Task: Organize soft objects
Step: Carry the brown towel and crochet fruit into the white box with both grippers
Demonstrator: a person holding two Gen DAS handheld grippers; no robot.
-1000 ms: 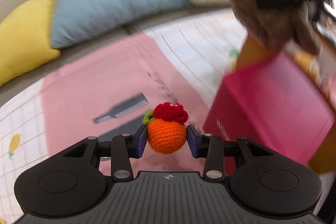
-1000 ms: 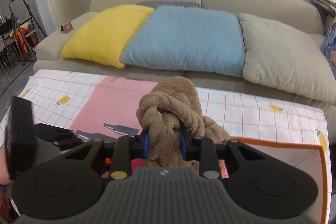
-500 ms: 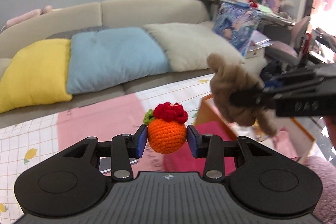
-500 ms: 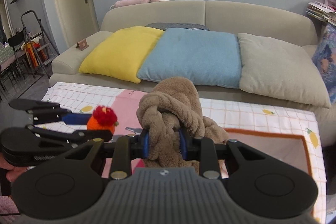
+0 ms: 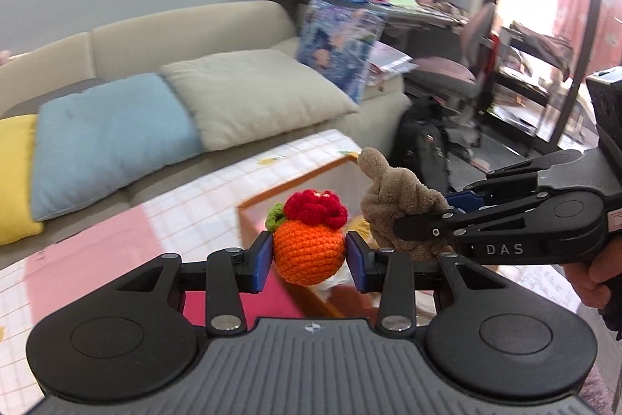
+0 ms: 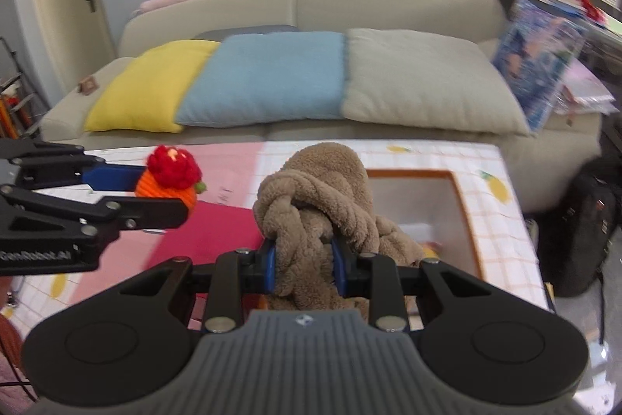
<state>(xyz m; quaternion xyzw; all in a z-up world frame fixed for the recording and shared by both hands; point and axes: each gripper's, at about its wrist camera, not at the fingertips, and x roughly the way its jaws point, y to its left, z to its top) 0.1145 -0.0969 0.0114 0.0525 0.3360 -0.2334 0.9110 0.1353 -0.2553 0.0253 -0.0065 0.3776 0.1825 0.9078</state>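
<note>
My left gripper (image 5: 309, 257) is shut on an orange crocheted fruit (image 5: 308, 251) with a red top and a green leaf, held in the air; it also shows in the right wrist view (image 6: 171, 181). My right gripper (image 6: 304, 265) is shut on a knotted brown plush towel (image 6: 318, 201), seen from the side in the left wrist view (image 5: 400, 205). Both are held above an open orange-rimmed box (image 6: 458, 197) on the table, whose rim also shows in the left wrist view (image 5: 295, 177).
The table has a checked cloth with lemons (image 6: 501, 220) and a pink mat (image 5: 85, 255). A magenta flap (image 6: 210, 236) lies left of the box. A beige sofa (image 6: 388, 6) with yellow, blue and grey cushions stands behind. A black backpack (image 6: 587, 232) sits on the floor at right.
Both grippers have risen and swung right with their loads. The views went from looking down at the table to looking across the box toward the sofa's right end and the shelves.
</note>
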